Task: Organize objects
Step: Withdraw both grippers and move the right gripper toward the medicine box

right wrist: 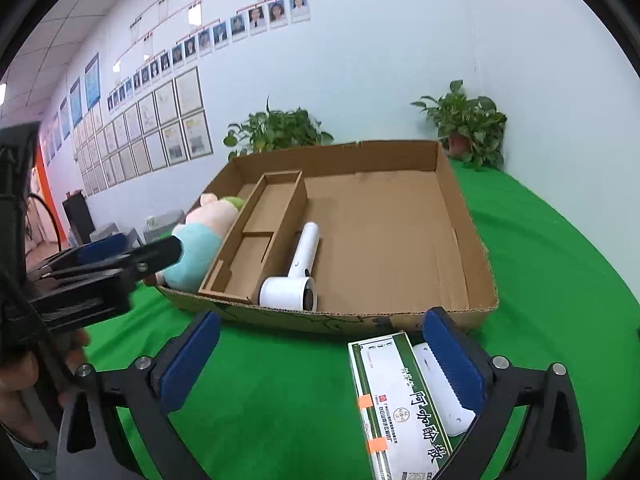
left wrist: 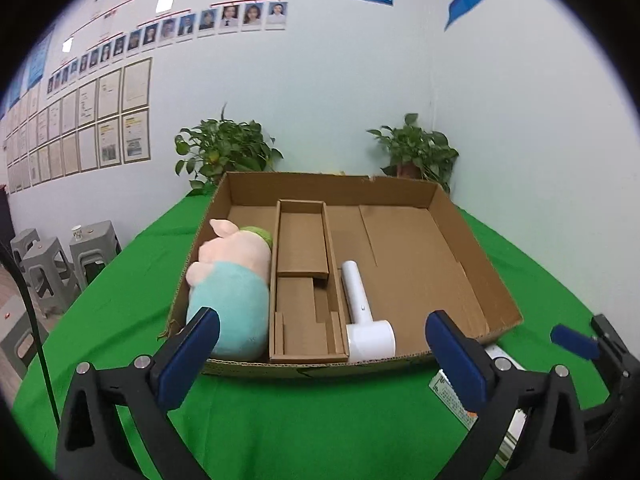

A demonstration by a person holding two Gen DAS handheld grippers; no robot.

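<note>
A shallow cardboard box lies on the green table. Its left section holds a plush pig in a teal shirt. Beside the pig is a narrow cardboard insert, and right of it a white hair dryer lies flat. My left gripper is open in front of the box, holding nothing. My right gripper is open too. A green-and-white medicine box and a small white device lie on the table by its right finger, untouched.
Two potted plants stand behind the box against the wall. Grey stools are on the floor to the left. The right half of the box floor is bare cardboard. A person's hand holds the left gripper.
</note>
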